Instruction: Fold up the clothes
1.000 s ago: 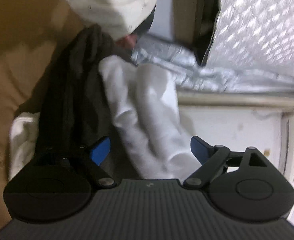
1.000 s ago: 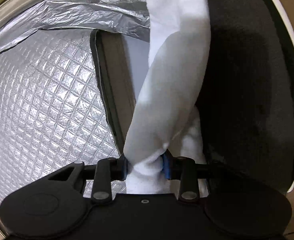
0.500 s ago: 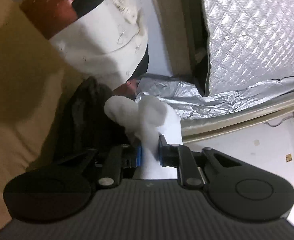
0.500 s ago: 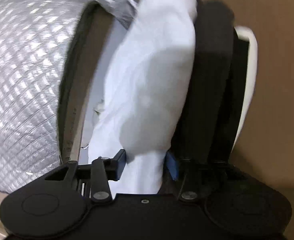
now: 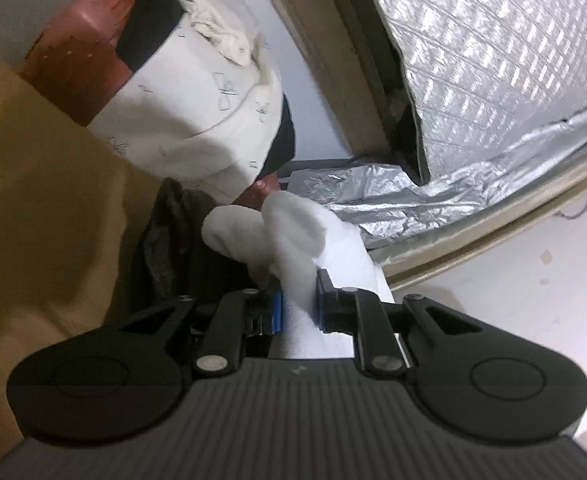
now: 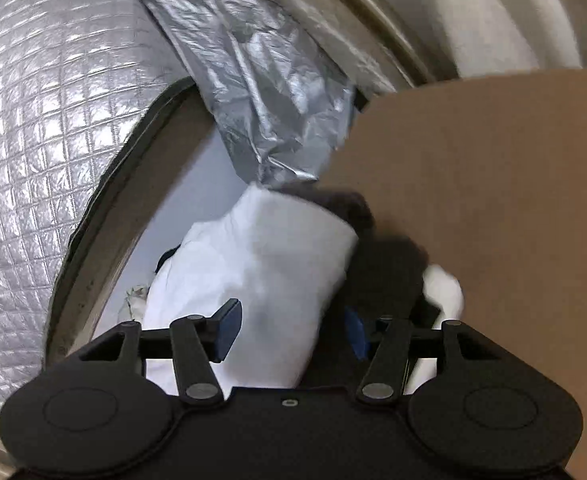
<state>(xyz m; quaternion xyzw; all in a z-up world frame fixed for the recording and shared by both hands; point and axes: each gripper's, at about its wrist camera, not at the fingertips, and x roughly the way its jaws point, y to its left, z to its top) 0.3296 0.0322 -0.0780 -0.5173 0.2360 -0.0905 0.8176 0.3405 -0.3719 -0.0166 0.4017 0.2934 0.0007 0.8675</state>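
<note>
Two grippers work on one white garment above a tan bed surface. The left gripper has its blue pads pinched narrowly on a bunched fold of this white cloth, which rises between the fingers and rounds over into two soft lobes just ahead of them. The right gripper has its jaws opening; the white garment lies between them, close against the left blue pad, while the right pad stands clear of the cloth, so nothing is clamped there. A dark grey garment lies touching the white one along its side, spread on the tan surface, and in the right wrist view it shows as a dark mass just beside the white cloth, with a bit of another white item poking out behind it. Farther off sits a heap of laundry in cream, black and reddish-brown. Beyond the clothes hangs crumpled silver foil, and next to it a quilted silver panel runs along the wall.
</note>
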